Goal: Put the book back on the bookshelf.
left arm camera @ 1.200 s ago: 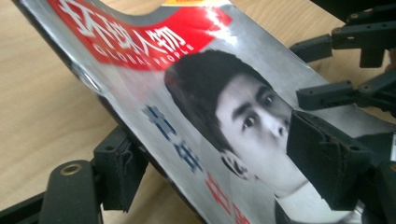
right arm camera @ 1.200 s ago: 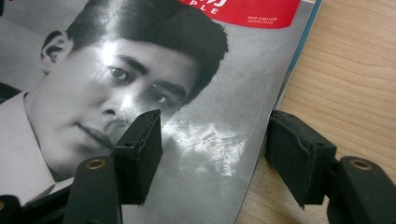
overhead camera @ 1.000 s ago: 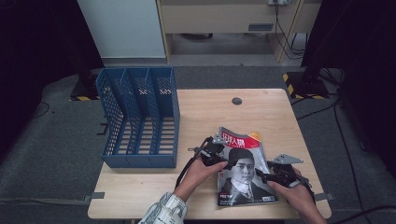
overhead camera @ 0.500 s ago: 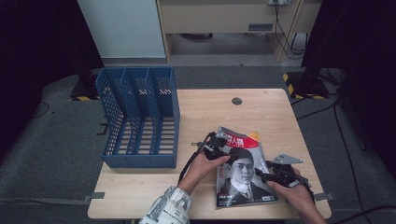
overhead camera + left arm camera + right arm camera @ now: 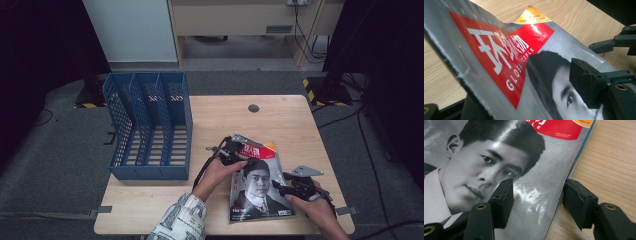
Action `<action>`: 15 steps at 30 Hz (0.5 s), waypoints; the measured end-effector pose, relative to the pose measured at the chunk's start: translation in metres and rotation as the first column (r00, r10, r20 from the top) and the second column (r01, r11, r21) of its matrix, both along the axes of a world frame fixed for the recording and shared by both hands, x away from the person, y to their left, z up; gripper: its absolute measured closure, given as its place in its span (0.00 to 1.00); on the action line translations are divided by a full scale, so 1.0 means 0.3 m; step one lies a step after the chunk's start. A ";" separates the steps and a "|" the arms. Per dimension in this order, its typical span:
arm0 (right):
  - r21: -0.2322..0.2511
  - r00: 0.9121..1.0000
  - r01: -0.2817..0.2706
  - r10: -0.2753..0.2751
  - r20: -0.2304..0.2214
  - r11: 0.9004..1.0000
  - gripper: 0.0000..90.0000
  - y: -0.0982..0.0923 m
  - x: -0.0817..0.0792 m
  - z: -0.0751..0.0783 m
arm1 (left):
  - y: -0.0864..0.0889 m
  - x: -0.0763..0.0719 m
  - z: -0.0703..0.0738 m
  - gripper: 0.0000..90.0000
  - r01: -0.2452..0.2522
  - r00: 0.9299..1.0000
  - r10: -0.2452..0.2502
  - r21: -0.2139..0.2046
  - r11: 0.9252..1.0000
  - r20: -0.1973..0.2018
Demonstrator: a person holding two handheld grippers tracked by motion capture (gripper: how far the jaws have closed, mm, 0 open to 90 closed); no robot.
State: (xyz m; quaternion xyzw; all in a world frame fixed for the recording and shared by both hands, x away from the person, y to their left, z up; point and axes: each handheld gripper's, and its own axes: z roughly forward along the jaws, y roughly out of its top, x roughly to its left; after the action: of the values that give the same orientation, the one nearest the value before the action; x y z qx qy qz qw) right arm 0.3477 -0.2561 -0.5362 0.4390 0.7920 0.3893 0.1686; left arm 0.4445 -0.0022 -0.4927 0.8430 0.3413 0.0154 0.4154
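Both my grippers are on the magazine (image 5: 260,185) at the table's (image 5: 150,215) near right.

My left gripper (image 5: 231,151) straddles its lifted 11 o'clock corner, jaws just closing, one under, one over, apart. My right gripper (image 5: 286,188) brackets the 3 o'clock edge, jaws closing, pads not pressing. Blue file rack (image 5: 150,125) sits at 9 o'clock.

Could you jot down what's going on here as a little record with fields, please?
Setting: wooden table, seen from above
Main item: magazine with a red title band and a black-and-white portrait cover
Left gripper: at the magazine's top left corner, which is lifted off the table; jaws either side of it and just been closing
Right gripper: at the magazine's right edge, one jaw over the cover, one over the table; jaws just been closing
Nearby: blue file rack with three slots, lying left of the magazine
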 end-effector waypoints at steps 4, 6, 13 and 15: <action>-0.003 1.000 -0.011 0.011 -0.004 1.000 0.48 0.002 -0.003 0.001 | -0.004 0.008 0.004 0.40 0.007 1.000 -0.007 0.001 1.000 0.005; -0.003 1.000 -0.015 0.015 -0.001 1.000 0.48 0.003 -0.002 0.001 | -0.007 0.010 0.004 0.41 0.005 1.000 -0.005 -0.006 1.000 0.000; -0.005 1.000 -0.017 0.017 0.001 1.000 0.49 0.003 -0.003 0.002 | -0.021 0.017 0.007 0.43 0.024 1.000 -0.024 0.017 1.000 0.007; -0.008 1.000 -0.018 0.018 0.003 1.000 0.49 0.003 -0.003 0.001 | -0.024 0.020 0.007 0.44 0.027 1.000 -0.027 0.022 0.999 0.006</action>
State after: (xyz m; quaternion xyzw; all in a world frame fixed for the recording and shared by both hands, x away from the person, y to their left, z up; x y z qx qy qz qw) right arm 0.3468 -0.2552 -0.5358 0.4304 0.7972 0.3885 0.1680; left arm 0.4505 -0.0093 -0.4906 0.8520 0.3285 0.0164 0.4073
